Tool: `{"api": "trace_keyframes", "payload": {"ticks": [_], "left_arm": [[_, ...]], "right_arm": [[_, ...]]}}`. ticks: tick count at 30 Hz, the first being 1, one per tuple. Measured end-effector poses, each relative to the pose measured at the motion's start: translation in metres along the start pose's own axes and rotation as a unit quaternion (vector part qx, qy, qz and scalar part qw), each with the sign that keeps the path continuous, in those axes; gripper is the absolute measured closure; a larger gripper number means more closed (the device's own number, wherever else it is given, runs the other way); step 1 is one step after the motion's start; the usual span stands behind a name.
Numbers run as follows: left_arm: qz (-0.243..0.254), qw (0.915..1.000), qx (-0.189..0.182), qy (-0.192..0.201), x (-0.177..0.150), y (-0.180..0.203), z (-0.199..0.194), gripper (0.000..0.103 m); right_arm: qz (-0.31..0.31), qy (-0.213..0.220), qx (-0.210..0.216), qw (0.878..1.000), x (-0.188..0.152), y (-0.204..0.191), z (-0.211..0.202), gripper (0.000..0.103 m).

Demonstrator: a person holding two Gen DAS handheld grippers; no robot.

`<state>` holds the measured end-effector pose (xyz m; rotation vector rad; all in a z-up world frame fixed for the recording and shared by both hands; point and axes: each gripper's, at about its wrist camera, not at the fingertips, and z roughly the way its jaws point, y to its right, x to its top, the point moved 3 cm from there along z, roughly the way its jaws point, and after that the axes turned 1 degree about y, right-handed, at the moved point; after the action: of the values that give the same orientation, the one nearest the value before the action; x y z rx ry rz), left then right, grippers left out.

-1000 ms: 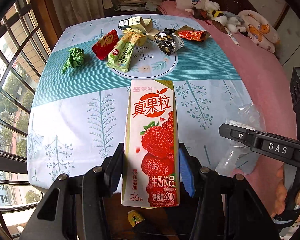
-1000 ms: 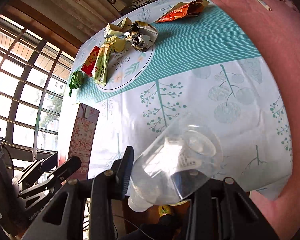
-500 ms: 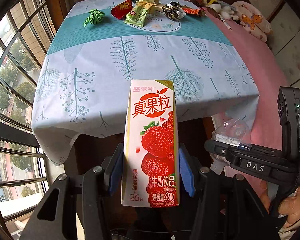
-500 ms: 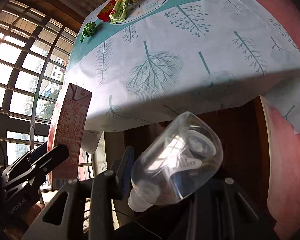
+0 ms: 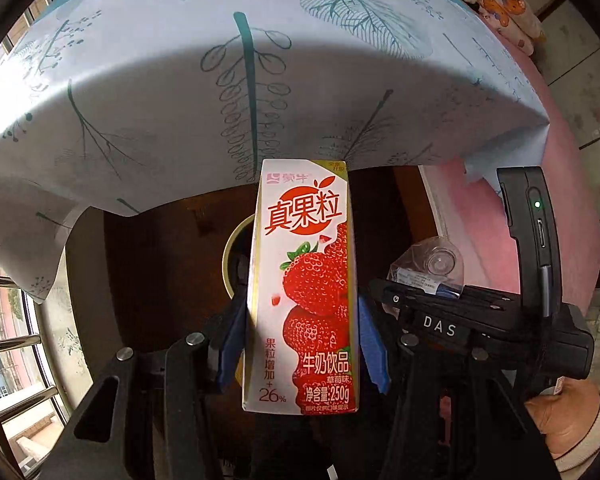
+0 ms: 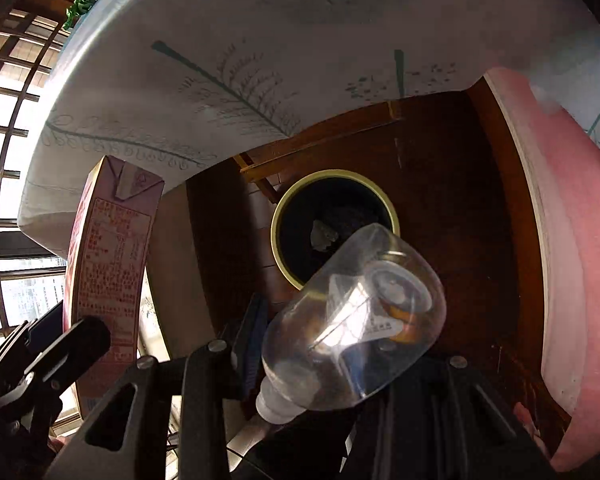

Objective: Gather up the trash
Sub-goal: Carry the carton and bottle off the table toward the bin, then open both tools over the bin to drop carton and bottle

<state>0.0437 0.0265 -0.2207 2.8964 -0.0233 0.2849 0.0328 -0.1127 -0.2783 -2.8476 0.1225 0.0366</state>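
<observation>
Left gripper (image 5: pixel 300 344) squeezing a strawberry milk carton (image 5: pixel 304 288); right gripper (image 6: pixel 332 344) squeezing a clear plastic bottle (image 6: pixel 352 312). Both held over the round trash bin (image 6: pixel 278 216) under the table, ready for dropping in.

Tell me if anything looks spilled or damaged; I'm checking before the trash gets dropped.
Nothing stands out. The strawberry milk carton sits straight in the left gripper, the clear plastic bottle is tilted but intact in the right gripper, and no spill shows around the bin.
</observation>
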Motion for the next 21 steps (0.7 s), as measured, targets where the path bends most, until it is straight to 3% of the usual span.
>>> {"api": "trace_keyframes", "payload": {"ticks": [7,8,11,12,14,15,21], "left_arm": [[0.0,0.9997,0.017,-0.015,0.0,-0.004,0.094,0.052],[0.0,0.9996,0.022,-0.016,-0.001,-0.005,0.103,0.049],[-0.005,0.9991,0.032,-0.027,-0.005,-0.01,0.126,0.027],[-0.01,0.9989,0.034,-0.031,-0.006,-0.012,0.131,0.024],[-0.02,0.9981,0.038,-0.045,-0.007,-0.014,0.138,0.019],[-0.024,0.9975,0.043,-0.051,-0.008,-0.016,0.14,0.016],[-0.046,0.9948,0.074,-0.052,-0.007,-0.031,0.132,0.014]], "right_arm": [[0.001,-0.023,-0.011,1.0,0.019,0.036,0.094,0.068],[0.004,-0.025,-0.008,1.0,0.022,0.04,0.104,0.067],[0.022,-0.03,0.003,0.999,0.031,0.049,0.124,0.067],[0.03,-0.033,0.01,0.999,0.035,0.051,0.129,0.064],[0.039,-0.037,0.015,0.998,0.037,0.052,0.134,0.041],[0.038,-0.037,0.018,0.998,0.039,0.051,0.134,0.036],[0.02,-0.026,0.015,0.999,0.043,0.04,0.122,0.034]]}}
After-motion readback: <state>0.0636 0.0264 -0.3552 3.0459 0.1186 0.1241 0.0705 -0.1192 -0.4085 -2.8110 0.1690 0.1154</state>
